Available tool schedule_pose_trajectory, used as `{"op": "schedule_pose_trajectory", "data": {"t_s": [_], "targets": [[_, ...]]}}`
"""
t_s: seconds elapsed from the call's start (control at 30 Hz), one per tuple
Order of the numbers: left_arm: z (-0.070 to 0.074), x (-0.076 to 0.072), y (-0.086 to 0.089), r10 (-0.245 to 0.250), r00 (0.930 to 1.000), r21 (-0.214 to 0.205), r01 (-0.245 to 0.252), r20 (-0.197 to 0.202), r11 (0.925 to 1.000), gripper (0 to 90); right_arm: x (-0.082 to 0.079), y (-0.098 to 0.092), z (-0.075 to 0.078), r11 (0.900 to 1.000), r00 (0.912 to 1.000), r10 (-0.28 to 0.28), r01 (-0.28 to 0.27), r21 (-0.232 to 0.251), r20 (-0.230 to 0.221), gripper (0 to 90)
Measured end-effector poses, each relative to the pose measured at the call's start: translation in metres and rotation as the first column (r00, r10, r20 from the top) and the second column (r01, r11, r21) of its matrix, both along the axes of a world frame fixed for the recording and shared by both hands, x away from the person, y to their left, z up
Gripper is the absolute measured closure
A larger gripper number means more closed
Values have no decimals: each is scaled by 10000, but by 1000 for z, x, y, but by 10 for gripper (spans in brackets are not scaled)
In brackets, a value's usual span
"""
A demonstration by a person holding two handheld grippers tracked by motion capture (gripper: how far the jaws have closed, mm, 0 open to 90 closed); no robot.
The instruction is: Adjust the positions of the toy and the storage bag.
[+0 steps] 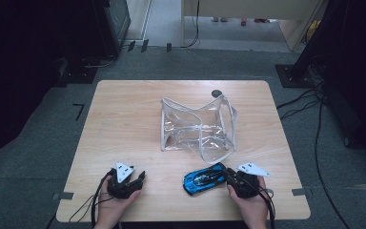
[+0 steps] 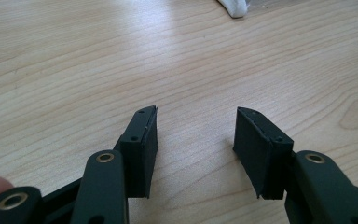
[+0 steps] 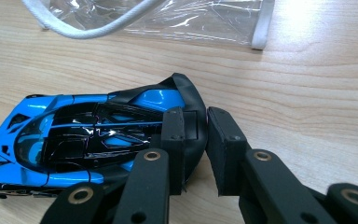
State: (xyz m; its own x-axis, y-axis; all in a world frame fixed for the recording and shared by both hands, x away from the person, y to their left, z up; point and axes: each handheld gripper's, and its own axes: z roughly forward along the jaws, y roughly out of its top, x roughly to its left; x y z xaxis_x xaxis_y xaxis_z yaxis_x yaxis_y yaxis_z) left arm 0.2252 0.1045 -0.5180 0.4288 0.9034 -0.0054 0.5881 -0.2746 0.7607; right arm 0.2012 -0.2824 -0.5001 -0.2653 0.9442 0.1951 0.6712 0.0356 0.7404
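A blue and black toy car lies on the wooden table near the front edge, its nose pointing left. My right gripper is at the car's rear. In the right gripper view the car has its black tail pinched between the jaws of that gripper. My left gripper rests low at the front left, apart from the car. In its own view the left gripper stands open over bare wood.
A clear plastic bag with white trim stands open at mid-table, just behind the car. Its trim and cord lie close ahead of the right gripper. A corner of white trim shows far ahead of the left gripper. Cables cross the floor at right.
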Motion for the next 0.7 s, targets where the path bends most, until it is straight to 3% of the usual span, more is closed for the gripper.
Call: {"op": "schedule_pose_trajectory", "data": {"t_s": [0.17, 0.4, 0.57, 0.7], "targets": [[0, 0, 0, 2, 10000, -2, -2, -1, 10000, 500, 0, 0, 0, 9992, 10000, 35, -33, -407, 47, 784], [0, 0, 0, 0, 10000, 0, 0, 0, 10000, 500, 1, -3, 1, 9999, 9999, 121, -122, -98, -59, 788], [0, 0, 0, -7, 10000, -6, 7, -7, 10000, 499, -2, -1, 3, 9984, 9998, 70, -60, -564, 165, 791], [0, 0, 0, -12, 10000, -1, 12, -7, 10000, 499, 0, -11, 4, 9998, 9999, -148, 149, -103, 70, 795]]}}
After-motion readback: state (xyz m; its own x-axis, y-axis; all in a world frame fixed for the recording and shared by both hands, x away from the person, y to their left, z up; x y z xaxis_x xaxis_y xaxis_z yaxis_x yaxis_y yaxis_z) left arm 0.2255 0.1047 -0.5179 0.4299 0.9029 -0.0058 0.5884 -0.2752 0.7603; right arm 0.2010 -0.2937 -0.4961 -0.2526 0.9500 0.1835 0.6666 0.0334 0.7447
